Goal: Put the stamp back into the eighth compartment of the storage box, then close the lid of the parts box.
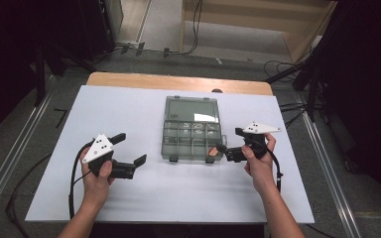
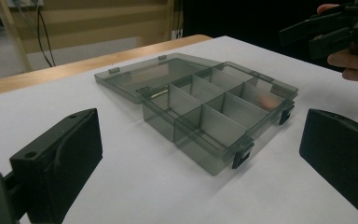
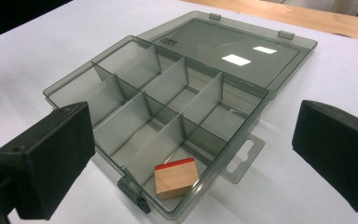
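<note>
Box: a smoky grey clear box (image 1: 192, 134) lies open at the middle of the desk (image 1: 144, 198), its lid (image 1: 192, 109) folded flat on the far side.
Compartments: dividers split the tray into two rows of cells; two dark latches (image 2: 242, 154) hang on the near wall.
Block: a small wooden block (image 3: 176, 178) with a red top edge sits in the near right corner cell, touching the floor of the cell, just beside the near wall. In the high view it shows as an orange patch (image 1: 212, 151).
Left claw: the left claw (image 1: 129, 153) is held in the person's left hand (image 1: 96, 173) near the left of the box, apart from it; jaws spread wide, gripping nothing.
Right claw: the right claw (image 1: 230, 144) is in the right hand (image 1: 259, 161), just beside the box's near right corner, close to the block; jaws released, wide apart, nothing between them.
Desk: a white sheet covers it; a strip of bare wood (image 1: 178, 82) shows along the far edge.
</note>
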A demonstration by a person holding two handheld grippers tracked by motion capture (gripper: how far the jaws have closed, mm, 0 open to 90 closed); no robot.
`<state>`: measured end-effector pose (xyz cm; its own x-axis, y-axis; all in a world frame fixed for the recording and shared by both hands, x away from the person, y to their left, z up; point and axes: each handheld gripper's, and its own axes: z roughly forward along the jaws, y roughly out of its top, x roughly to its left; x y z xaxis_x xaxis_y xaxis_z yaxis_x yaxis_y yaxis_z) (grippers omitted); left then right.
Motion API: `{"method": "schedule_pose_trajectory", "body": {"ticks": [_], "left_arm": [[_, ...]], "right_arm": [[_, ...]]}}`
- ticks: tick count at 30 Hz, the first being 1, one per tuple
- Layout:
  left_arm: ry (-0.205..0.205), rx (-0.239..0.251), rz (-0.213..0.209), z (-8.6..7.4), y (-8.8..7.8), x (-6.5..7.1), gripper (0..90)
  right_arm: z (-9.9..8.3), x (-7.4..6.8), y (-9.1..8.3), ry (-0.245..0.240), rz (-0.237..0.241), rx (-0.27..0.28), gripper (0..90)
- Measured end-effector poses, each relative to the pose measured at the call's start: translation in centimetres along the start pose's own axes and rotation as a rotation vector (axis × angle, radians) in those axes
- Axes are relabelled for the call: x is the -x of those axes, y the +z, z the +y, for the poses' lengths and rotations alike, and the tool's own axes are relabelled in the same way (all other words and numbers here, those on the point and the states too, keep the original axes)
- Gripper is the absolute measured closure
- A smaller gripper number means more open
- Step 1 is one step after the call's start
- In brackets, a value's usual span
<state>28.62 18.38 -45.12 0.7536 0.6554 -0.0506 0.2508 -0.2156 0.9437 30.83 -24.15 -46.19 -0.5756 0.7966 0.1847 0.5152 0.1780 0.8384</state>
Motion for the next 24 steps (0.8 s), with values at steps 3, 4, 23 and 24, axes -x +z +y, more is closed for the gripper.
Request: {"method": "schedule_pose_trajectory", "body": {"ticks": [3, 4, 23, 24], "left_arm": [[0.0, 0.003, -0.002, 0.6, 0.8, 0.0, 0.0], [-0.002, 0.006, -0.008, 0.8, 1.1, 0.1, 0.0], [-0.04, 0.023, -0.072, 3.4, 4.8, -0.2, 0.0], [-0.036, 0.021, -0.074, 3.5, 5.0, -0.2, 0.0]], "right_arm": [[0.1, 0.1, 0.0, 0.001, 0.004, 0.004, 0.0], [0.1, 0.2, -0.1, 0.002, 0.006, 0.001, 0.0], [0.8, 0.8, 0.7, 0.033, 0.02, 0.003, 0.0], [0.8, 0.8, 0.7, 0.031, 0.02, 0.004, 0.0]]}}
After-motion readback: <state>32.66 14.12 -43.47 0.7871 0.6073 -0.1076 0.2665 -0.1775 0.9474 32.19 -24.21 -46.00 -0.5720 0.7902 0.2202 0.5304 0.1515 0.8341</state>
